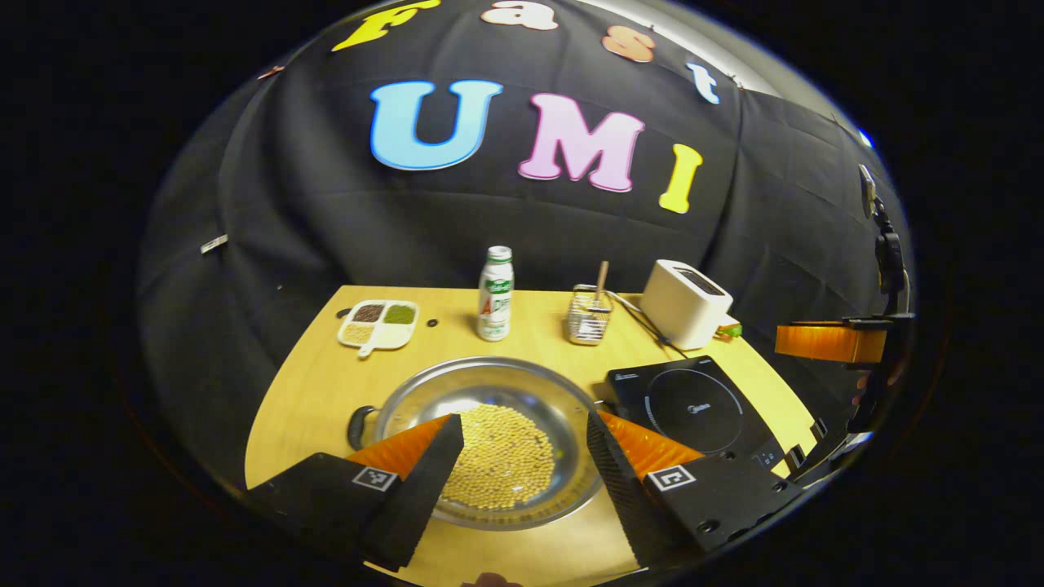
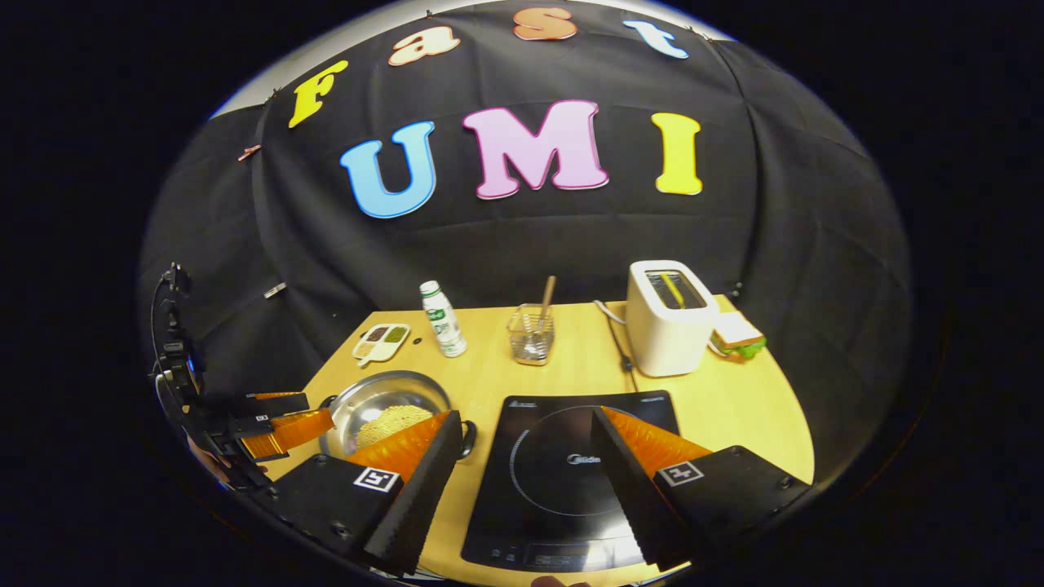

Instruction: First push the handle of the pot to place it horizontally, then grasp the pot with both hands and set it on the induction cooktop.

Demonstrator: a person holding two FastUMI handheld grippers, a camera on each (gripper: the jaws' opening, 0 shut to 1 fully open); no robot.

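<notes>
— Where are we seeing the pot [image 1: 489, 440], and which way are its handles lying?

— It is sitting on the tabletop [image 1: 310, 383], just to the left of the induction cooktop [image 1: 693, 408]. One dark handle is showing at its left rim, and in the right gripper view another is showing at its right rim beside the cooktop, so the line through its handles is running side to side, roughly parallel to the near edge.

— What is it holding?

— We are seeing a heap of pale yellow beans [image 1: 497, 456] spread over its bottom.

— And our jaws?

— The left gripper [image 1: 522, 456] is hovering over the pot with its jaws standing wide apart, holding nothing. The right gripper [image 2: 526, 465] is hanging above the cooktop, jaws also wide apart and empty.

— Is there open room?

— The cooktop's surface is lying bare. Behind it, well apart, a bottle [image 1: 496, 293], a wire basket [image 1: 589, 316], a toaster [image 1: 685, 303] and a divided dish [image 1: 379, 324] of grains are standing along the far edge.
</notes>
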